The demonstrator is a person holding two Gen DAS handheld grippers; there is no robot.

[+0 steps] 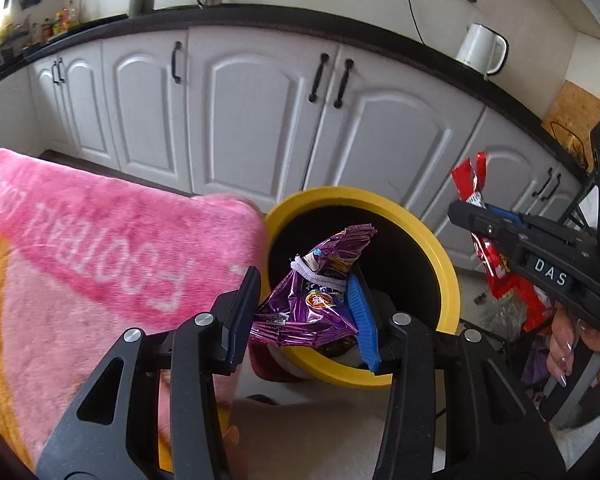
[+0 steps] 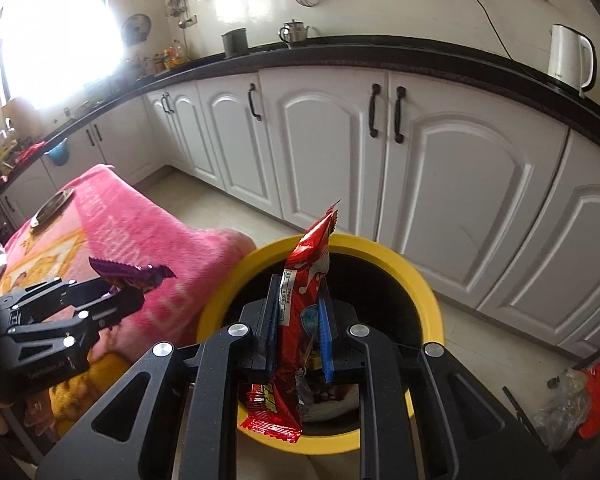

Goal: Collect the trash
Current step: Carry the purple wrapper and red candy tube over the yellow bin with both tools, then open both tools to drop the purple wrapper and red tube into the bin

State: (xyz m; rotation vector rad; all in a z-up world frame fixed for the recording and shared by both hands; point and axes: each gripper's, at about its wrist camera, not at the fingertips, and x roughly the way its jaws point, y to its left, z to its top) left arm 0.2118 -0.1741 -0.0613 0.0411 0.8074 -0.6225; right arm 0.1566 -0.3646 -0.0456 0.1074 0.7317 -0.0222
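My left gripper (image 1: 300,312) is shut on a crumpled purple snack wrapper (image 1: 312,300) and holds it above the mouth of a yellow-rimmed black bin (image 1: 448,280). My right gripper (image 2: 300,320) is shut on a red snack wrapper (image 2: 304,304), upright, over the same bin (image 2: 432,304). The left gripper with the purple wrapper (image 2: 132,274) shows at the left of the right wrist view. The right gripper (image 1: 472,208) with the red wrapper (image 1: 500,276) shows at the right of the left wrist view. Some trash lies in the bin's bottom.
A pink towel (image 1: 100,248) covers a surface left of the bin, with a round dish (image 2: 54,204) on it. White cabinets (image 2: 440,168) under a black countertop run behind. A white kettle (image 2: 570,60) stands on the counter. Bags of trash (image 2: 580,400) lie on the floor at right.
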